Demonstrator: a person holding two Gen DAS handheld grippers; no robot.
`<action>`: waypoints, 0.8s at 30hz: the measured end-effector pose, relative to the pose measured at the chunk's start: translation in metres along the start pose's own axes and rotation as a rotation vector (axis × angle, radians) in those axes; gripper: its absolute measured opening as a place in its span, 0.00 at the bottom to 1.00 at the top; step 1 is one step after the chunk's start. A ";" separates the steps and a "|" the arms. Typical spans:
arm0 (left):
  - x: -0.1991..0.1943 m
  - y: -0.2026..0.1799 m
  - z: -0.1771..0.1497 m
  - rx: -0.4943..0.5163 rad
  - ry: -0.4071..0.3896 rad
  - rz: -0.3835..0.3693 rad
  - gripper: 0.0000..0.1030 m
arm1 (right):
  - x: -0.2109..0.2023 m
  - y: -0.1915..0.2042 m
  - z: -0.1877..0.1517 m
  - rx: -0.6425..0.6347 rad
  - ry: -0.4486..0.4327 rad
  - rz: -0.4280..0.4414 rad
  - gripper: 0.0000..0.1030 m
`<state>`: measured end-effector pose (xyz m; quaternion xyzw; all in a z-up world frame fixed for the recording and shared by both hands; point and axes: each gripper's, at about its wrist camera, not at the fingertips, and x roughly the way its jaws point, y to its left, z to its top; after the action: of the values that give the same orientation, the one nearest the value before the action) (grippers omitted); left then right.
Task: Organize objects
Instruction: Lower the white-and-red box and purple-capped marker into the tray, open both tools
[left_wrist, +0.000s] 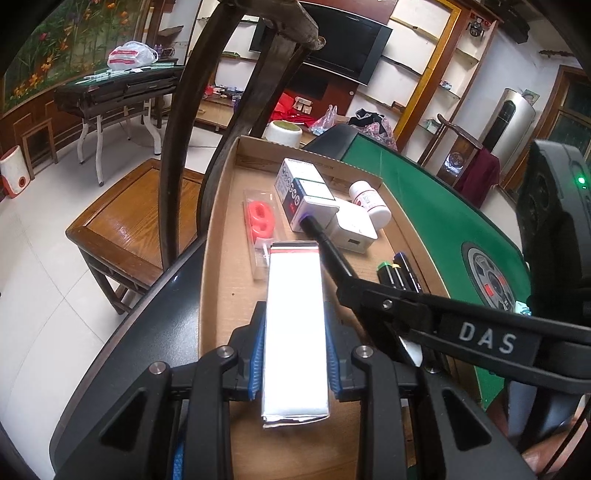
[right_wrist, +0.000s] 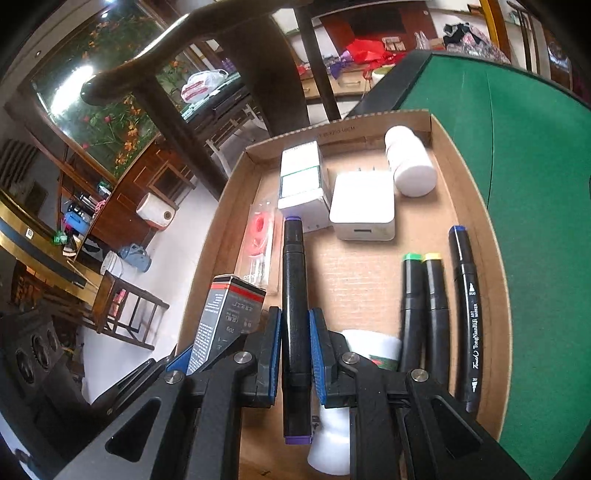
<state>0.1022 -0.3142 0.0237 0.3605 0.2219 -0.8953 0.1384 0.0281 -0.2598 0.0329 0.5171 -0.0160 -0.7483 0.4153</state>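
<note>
The left gripper (left_wrist: 295, 354) is clamped on a long white box (left_wrist: 294, 325), held over the near left part of the cardboard tray (right_wrist: 476, 206). The right gripper (right_wrist: 295, 354) is clamped on a purple-capped black marker (right_wrist: 294, 295) over the tray's middle. Three more markers (right_wrist: 436, 314) lie along the tray's right side, a white charger (right_wrist: 362, 206) and pill bottle (right_wrist: 412, 166) at the far end.

Both grippers closed, each one gripping something.

The left gripper (left_wrist: 295, 354) points forward, its blue pads (left_wrist: 257, 354) pressing both sides. The right gripper (right_wrist: 295, 354) reaches in from the right, seemingly tilted downward, pads (right_wrist: 272, 354) clamped too.
</note>
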 end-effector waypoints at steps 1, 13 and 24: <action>0.000 0.000 0.000 0.001 0.002 -0.001 0.26 | 0.003 -0.001 0.000 0.006 0.008 0.004 0.17; -0.005 0.001 -0.001 -0.022 0.014 -0.014 0.35 | 0.009 -0.005 0.000 0.046 0.046 0.079 0.19; -0.023 -0.003 0.001 -0.013 -0.018 -0.003 0.36 | -0.009 -0.020 -0.012 0.113 0.064 0.218 0.30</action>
<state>0.1168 -0.3097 0.0417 0.3513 0.2268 -0.8974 0.1412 0.0265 -0.2360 0.0251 0.5585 -0.1009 -0.6798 0.4645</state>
